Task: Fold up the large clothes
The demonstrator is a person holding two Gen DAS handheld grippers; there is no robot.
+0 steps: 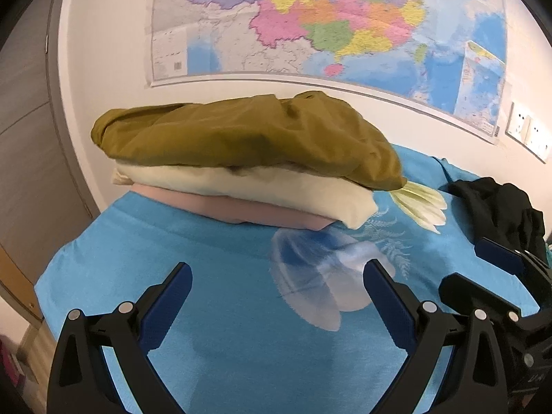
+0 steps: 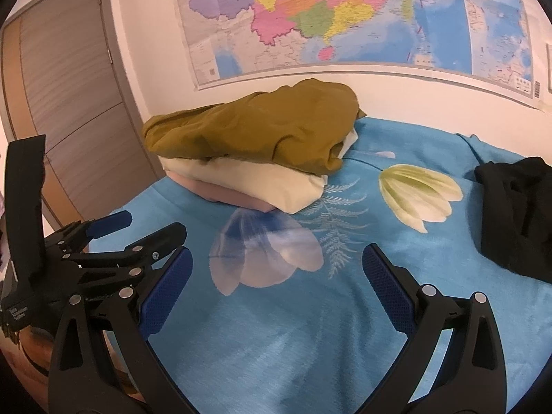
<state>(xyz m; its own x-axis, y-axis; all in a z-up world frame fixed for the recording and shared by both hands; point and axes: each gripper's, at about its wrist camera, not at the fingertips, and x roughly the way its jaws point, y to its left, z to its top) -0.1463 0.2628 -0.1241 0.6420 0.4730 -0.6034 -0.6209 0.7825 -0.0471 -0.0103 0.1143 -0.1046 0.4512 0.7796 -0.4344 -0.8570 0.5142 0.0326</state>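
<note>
I have both grippers hovering over the blue bedspread [image 1: 214, 362], side by side. The left gripper [image 1: 277, 283] has its jaws spread wide with nothing between them, and the same goes for the right gripper [image 2: 276, 262], whose blue pads frame only the printed flower pattern on the cover. Straight ahead of the left jaws, well beyond the fingertips, sits a stack of folded clothes: an olive garment [image 1: 248, 134] on top, a cream piece [image 1: 248, 189] under it, and a pink one [image 1: 276, 219] at the bottom touching the bedspread. From the right wrist view that stack lies ahead and slightly left of the jaws. The unfolded black garment [image 2: 514, 214] lies crumpled ahead and to the right of the right jaws, apart from the stack. A colourful wall map [image 2: 345, 17] hangs behind the bed, and a grey door [image 2: 69, 103] stands to the left.
</note>
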